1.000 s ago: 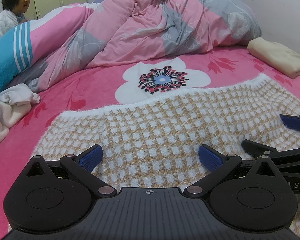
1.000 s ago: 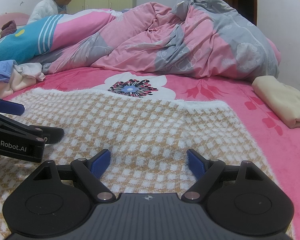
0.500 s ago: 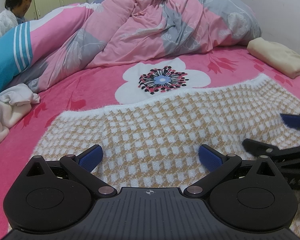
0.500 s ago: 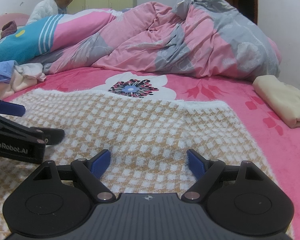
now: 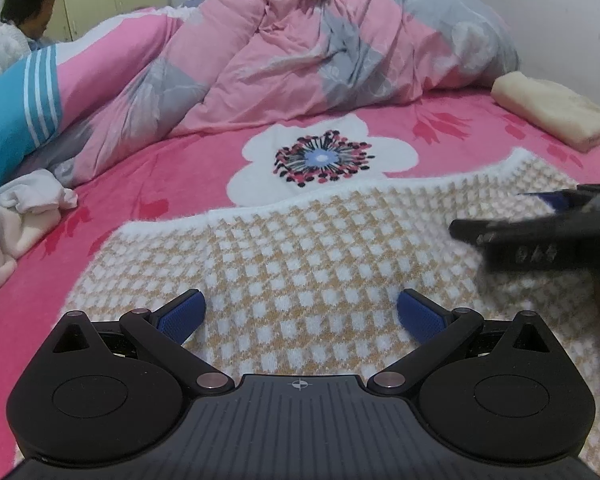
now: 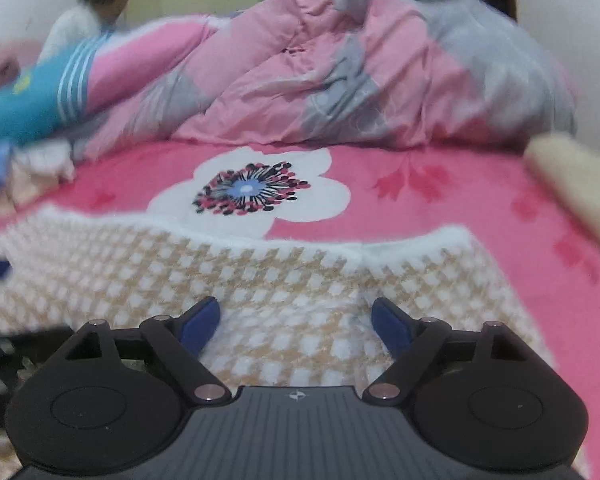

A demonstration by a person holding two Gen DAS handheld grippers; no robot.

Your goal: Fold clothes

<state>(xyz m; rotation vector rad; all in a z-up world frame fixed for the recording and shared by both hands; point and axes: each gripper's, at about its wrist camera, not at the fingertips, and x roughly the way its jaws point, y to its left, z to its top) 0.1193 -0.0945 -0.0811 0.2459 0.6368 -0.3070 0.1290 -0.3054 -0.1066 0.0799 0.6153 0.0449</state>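
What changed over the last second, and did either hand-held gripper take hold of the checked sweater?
The right hand-held gripper moved forward and up over the checked sweater; its view is now blurred, the flower print looms larger, and in the left view it sits higher. Neither took hold: both jaws are open. The left hand-held gripper, sweater, folded cream cloth and quilt stayed put.

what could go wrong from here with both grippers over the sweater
Both grippers, left and right, are open over the fuzzy checked sweater; a closing pad may snag the knit or pinch only one layer. The right wrist view is blurred, so aim may be off. The grippers are near each other and could bump.
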